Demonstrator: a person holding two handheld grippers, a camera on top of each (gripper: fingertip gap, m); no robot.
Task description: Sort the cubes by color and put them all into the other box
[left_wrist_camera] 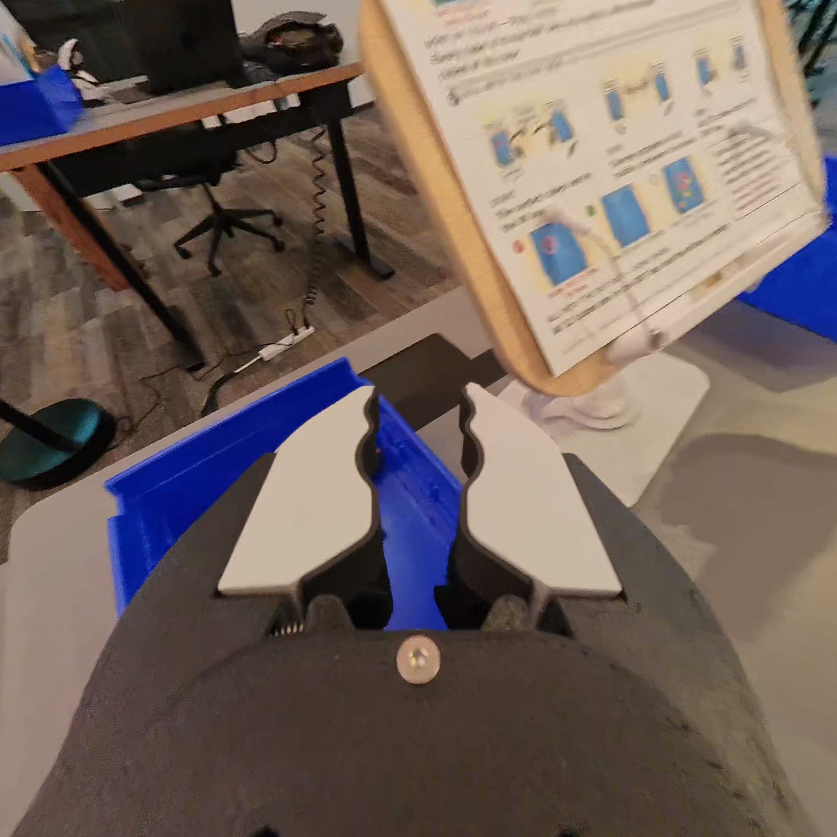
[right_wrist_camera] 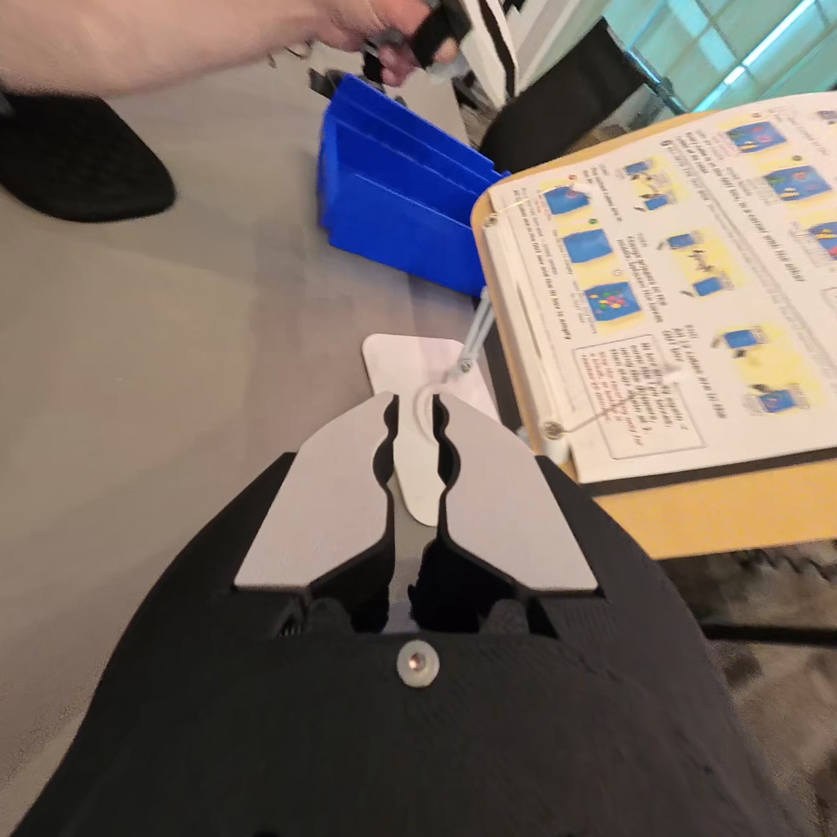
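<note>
Currently, stock at hand:

- My left gripper (left_wrist_camera: 419, 398): fingers spread apart, nothing between them, hanging over a blue box (left_wrist_camera: 253, 453) that sits at the far edge of the grey table (left_wrist_camera: 54, 589), near a corner.
- My right gripper (right_wrist_camera: 414, 401): fingers parted by a narrower gap, nothing grasped; only the white foot (right_wrist_camera: 407, 362) of the instruction board (right_wrist_camera: 679, 317) shows through the gap.
- Second blue box (left_wrist_camera: 806, 281): behind the board, towards the far edge of the table, partly hidden.
- Cubes: none visible in either view. The little of the near box's floor that shows between my left fingers is bare blue; the rest lies under the gripper, so I cannot tell where the cubes are.
- My left hand (right_wrist_camera: 394, 40): seen from the right side, above the blue box.
- Step in hand, as I judge it: finding the first cube. Both views are smeared, so I should steady my hands, tip the left gripper down until the box floor shows, choose one colour, and keep the fingers wide until they straddle a single cube squarely.
- Hazard: the board stands close; I should swing wide of it.
</note>
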